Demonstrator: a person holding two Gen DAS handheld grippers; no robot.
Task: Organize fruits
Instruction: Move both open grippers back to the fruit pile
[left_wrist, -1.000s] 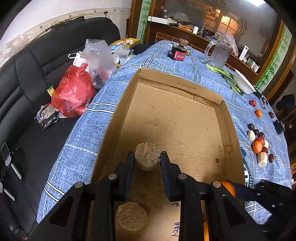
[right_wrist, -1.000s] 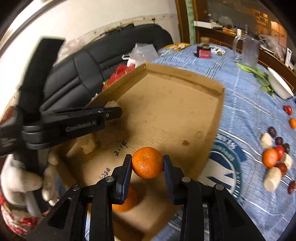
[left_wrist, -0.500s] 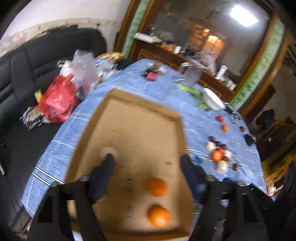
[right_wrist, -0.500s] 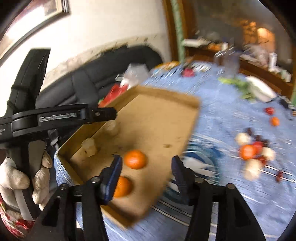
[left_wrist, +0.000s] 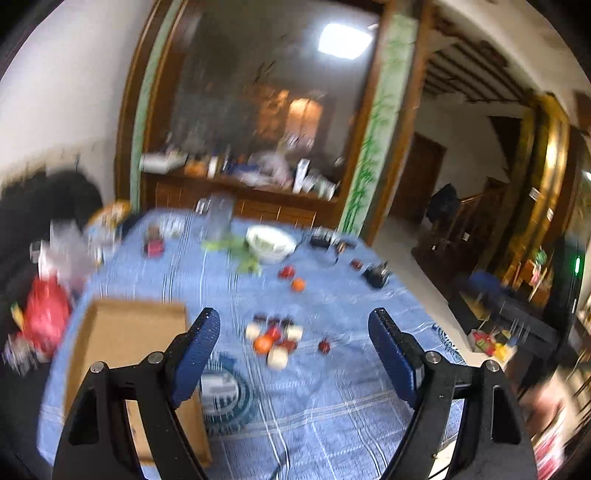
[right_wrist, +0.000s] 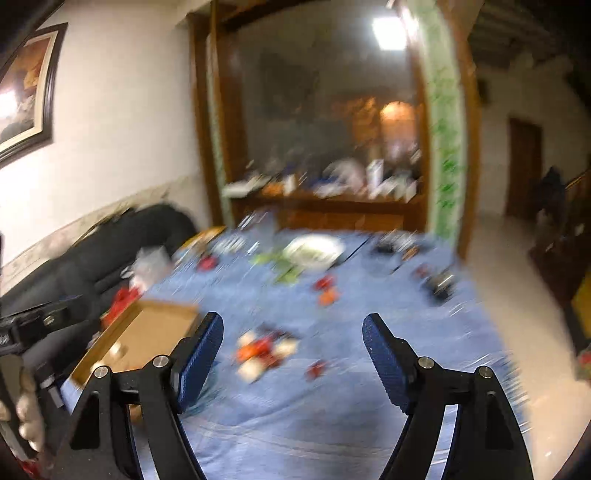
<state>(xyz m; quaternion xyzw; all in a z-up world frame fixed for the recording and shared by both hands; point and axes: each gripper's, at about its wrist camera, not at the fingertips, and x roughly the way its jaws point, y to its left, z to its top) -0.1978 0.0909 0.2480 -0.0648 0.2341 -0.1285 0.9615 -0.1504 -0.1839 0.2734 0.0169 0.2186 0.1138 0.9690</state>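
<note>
You have dropped both fruits in the box (left_wrist: 122, 332), and your left gripper (left_wrist: 293, 328) and right gripper (right_wrist: 293, 332), jaws spread and empty, now face the fruit pile (left_wrist: 275, 339).

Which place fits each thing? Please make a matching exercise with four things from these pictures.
Things:
1. box
2. bowl
3. fruit pile
4. red bag

Places:
a. far side of the table, beside green leaves
b. off the table, on the black sofa
c. near left part of the table
d. middle of the table, ahead of the open left gripper

Pairs: 1-c, 2-a, 3-d, 4-b
</note>
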